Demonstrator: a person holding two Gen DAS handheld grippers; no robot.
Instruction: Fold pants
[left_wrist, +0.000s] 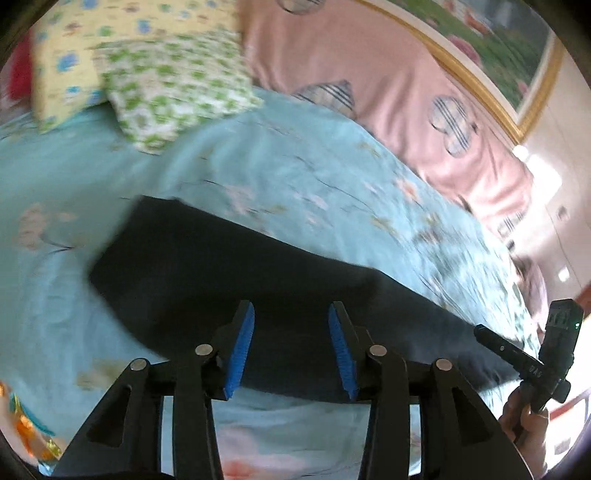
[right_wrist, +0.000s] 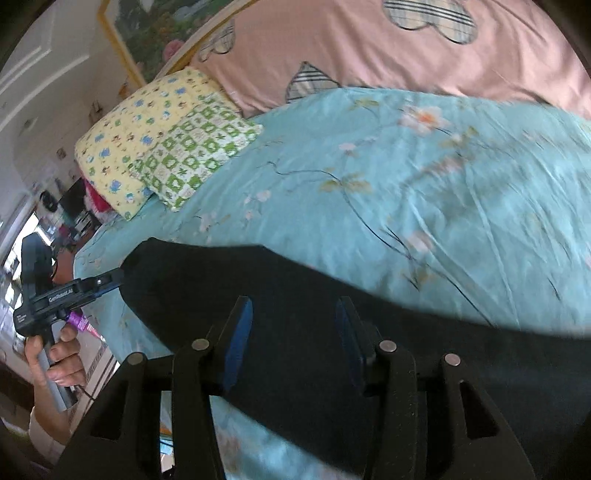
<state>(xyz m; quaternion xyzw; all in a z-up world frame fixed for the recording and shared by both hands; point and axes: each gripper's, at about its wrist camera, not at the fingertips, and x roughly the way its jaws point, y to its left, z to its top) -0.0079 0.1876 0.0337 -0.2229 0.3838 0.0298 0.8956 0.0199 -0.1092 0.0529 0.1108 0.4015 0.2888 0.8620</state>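
While black pants (left_wrist: 229, 280) lie on the teal bedspread (left_wrist: 295, 177), left gripper (left_wrist: 291, 350) gaping over them, right gripper (right_wrist: 293, 343) gaping too, pillows (right_wrist: 162, 147) beyond.

Black hand-held gripper (left_wrist: 291, 347) with blue ribbed pads (left_wrist: 240, 350), silver pivot pins, bare-skinned hand (right_wrist: 61, 356).

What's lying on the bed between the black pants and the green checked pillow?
Only bare blue floral bedspread lies between the pants and the green checked pillow; nothing else sits there. The right wrist view shows it best.
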